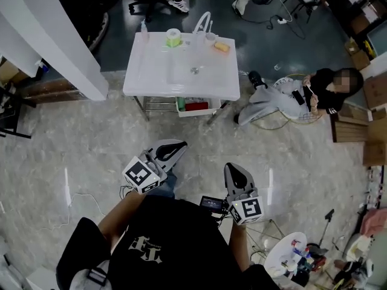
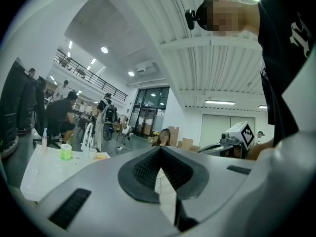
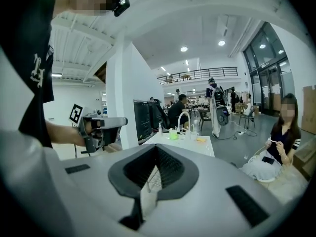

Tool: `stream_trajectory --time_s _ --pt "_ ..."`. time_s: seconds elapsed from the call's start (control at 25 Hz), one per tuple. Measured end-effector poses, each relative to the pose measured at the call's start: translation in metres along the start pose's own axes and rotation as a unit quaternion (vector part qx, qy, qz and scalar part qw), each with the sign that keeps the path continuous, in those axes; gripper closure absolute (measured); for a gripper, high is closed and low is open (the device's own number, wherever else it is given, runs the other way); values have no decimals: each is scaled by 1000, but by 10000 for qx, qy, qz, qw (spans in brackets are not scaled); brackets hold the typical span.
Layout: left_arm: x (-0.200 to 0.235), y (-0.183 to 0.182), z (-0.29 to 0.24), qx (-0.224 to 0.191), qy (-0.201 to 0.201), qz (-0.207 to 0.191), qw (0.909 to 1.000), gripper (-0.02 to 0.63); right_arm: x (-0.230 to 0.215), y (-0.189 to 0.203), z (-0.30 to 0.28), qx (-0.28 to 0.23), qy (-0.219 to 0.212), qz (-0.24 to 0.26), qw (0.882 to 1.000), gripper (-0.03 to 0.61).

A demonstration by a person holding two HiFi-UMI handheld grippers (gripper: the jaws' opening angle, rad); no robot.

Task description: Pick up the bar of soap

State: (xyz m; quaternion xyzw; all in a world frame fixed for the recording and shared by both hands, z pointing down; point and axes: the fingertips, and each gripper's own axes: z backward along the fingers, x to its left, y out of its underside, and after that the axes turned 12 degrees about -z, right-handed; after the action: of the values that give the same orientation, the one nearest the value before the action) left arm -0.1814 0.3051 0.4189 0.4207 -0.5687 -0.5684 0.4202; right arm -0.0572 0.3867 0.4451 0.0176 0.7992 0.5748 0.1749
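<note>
Distant bar of soap [image 1: 222, 46] (tiny; indistinct)

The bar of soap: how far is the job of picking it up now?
Nothing looks done yet: the soap lies untouched on the far right corner of the sink table. In hand is nothing; the left gripper and the right gripper are both shut and empty, over the floor, short of the table. Left to do: reach the table, open a gripper, close it on the soap, lift.

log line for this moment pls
stage: pre-grasp | left claw: shut, empty | right claw: shut, empty | bar of soap: on sink top, untouched
</note>
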Motion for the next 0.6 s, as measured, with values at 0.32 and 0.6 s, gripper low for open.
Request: stream_trajectory --time_s 0.32,0.6 --pt "93 13 -31 73 164 86 9998 606 -25 -30 -88 94 180 -77 9998 572" --pt "135 28 -64 202 295 102 9993 606 -59 -38 -126 168 302 -95 9994 572"
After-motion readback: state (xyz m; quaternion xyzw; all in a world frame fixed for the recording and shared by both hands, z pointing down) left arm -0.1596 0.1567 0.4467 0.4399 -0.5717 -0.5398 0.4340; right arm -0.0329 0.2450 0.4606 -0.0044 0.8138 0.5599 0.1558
